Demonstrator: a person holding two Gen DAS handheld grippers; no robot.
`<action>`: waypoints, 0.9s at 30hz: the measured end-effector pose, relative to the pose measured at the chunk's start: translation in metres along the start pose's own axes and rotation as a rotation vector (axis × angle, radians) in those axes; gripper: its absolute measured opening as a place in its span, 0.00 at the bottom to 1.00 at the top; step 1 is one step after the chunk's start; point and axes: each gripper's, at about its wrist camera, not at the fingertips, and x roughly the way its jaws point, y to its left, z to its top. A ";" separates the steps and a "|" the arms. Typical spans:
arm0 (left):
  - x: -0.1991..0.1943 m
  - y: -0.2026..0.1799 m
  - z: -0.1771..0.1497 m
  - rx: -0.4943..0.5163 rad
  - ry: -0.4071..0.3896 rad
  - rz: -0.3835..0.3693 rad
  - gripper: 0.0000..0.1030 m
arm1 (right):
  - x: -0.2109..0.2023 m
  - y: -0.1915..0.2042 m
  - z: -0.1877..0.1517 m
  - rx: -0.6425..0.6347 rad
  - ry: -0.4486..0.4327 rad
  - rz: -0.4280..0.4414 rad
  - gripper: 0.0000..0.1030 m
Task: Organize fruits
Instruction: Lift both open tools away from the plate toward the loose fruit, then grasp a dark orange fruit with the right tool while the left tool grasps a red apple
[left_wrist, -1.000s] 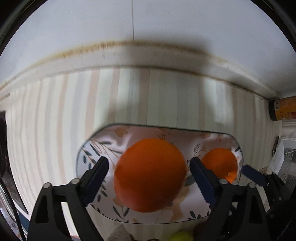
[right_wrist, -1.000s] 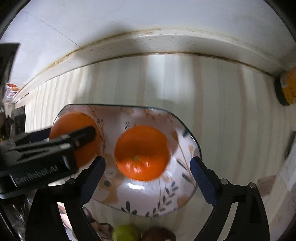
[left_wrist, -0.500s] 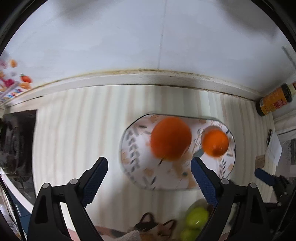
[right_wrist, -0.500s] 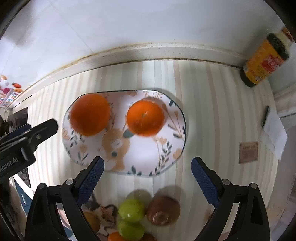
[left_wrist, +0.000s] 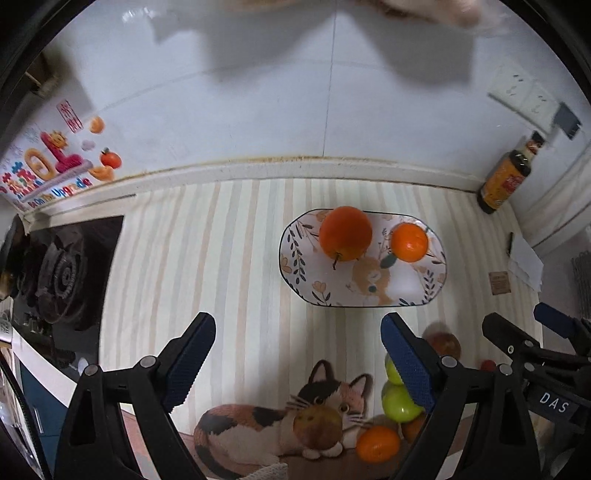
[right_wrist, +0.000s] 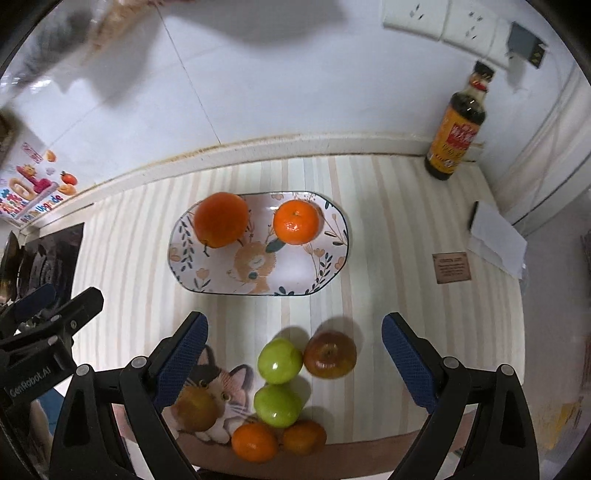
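Note:
An oval floral plate (right_wrist: 321, 273) (left_wrist: 295, 273) lies on the striped counter. It holds a large orange (right_wrist: 221, 219) (left_wrist: 345, 233) on the left and a smaller orange (right_wrist: 296, 222) (left_wrist: 409, 242) on the right. Nearer me lie two green apples (right_wrist: 280, 360) (right_wrist: 277, 405), a reddish-brown apple (right_wrist: 330, 355), a brownish fruit (right_wrist: 195, 409) and two small oranges (right_wrist: 255, 442) (right_wrist: 305, 436). My right gripper (right_wrist: 294, 355) is open and empty above this group. My left gripper (left_wrist: 298, 358) is open and empty, left of the green apples (left_wrist: 399, 403).
A cat-print mat (left_wrist: 266, 424) lies at the front edge. A sauce bottle (right_wrist: 457, 133) stands at the back right corner. A gas hob (left_wrist: 59, 273) is at the left. Papers (right_wrist: 496, 243) and a small card (right_wrist: 451, 267) lie at the right.
Both grippers have pulled back and up from the plate, leaving both oranges on it. The loose fruit near the front edge has come into view.

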 end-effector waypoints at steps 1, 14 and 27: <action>-0.009 0.000 -0.004 0.007 -0.014 -0.002 0.89 | -0.007 0.001 -0.004 0.001 -0.012 -0.004 0.94; -0.061 0.002 -0.036 0.011 -0.066 -0.073 0.89 | -0.079 0.007 -0.047 0.054 -0.110 0.049 0.94; 0.066 0.004 -0.096 0.033 0.276 -0.047 1.00 | 0.061 -0.051 -0.115 0.270 0.276 0.199 0.96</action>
